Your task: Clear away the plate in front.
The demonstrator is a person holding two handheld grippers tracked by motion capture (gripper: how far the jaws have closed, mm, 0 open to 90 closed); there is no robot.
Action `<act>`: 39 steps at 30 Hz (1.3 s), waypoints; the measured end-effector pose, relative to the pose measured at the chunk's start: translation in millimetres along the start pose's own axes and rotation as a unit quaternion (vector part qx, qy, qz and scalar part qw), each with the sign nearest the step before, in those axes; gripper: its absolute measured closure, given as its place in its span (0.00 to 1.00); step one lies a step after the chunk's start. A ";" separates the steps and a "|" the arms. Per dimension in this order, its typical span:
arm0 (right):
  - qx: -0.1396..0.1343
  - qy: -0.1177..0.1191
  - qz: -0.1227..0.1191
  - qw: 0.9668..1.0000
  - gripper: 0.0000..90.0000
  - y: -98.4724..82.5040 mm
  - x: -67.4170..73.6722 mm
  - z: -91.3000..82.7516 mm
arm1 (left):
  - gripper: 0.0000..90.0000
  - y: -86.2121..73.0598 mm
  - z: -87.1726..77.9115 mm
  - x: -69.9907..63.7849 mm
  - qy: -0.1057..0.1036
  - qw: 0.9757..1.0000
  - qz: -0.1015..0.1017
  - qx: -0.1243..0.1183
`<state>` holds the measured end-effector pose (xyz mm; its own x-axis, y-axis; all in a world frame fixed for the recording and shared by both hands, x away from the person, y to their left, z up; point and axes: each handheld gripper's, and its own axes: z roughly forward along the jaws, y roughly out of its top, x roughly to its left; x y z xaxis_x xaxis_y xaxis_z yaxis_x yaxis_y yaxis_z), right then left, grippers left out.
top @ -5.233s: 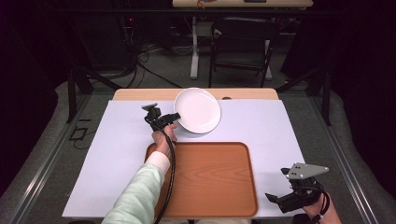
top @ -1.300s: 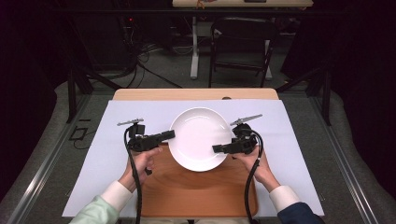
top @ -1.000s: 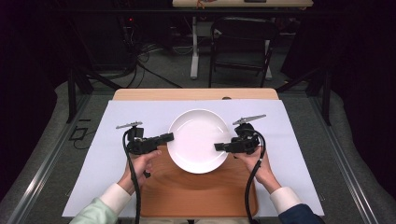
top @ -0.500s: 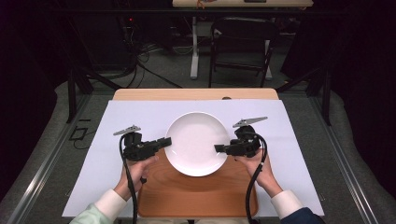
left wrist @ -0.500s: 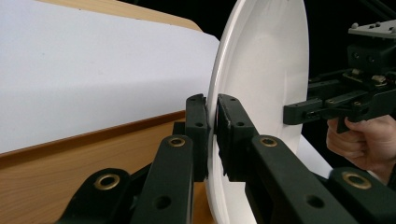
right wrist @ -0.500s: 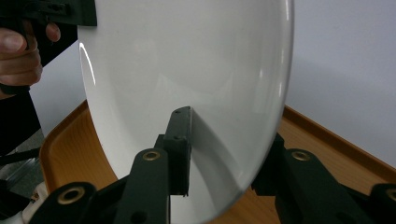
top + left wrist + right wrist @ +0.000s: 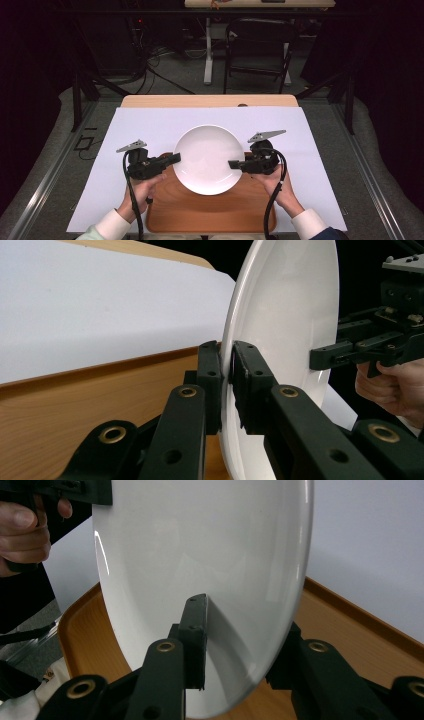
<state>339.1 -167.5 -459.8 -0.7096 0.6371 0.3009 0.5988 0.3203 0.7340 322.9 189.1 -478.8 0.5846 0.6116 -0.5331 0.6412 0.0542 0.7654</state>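
A person stands at the near edge of the table with a gripper in each hand, and between the two of them hangs a white plate, held level over the far end of a wooden tray. The left gripper bites the plate's left rim; from its own camera I can see the two black jaws pressed together on the thin edge of the plate, one jaw on each face. The right gripper takes the opposite rim, and its view shows the same thing: one jaw lying against the glossy upper face of the plate, the other tucked behind it, so it too is clamped on the rim. The tray lies directly below the plate in that view, its raised lip clear. The tray sits on a white sheet that covers most of the table, whose pale wood shows as a strip along the far side. The left hand and right hand reach in from white cuffs, and a black cable trails back from each gripper.
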 end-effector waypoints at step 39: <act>0.039 0.021 0.000 0.999 0.76 -18.6 18.5 6.2 | 0.91 -20.9 -14.4 0.3 0.004 0.999 -0.031 0.040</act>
<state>317.1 -157.3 -471.7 -0.7240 0.6073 0.3273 0.6244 0.3752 0.6851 302.5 199.5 -489.9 0.5396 0.6147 -0.5754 0.7134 0.0291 0.7001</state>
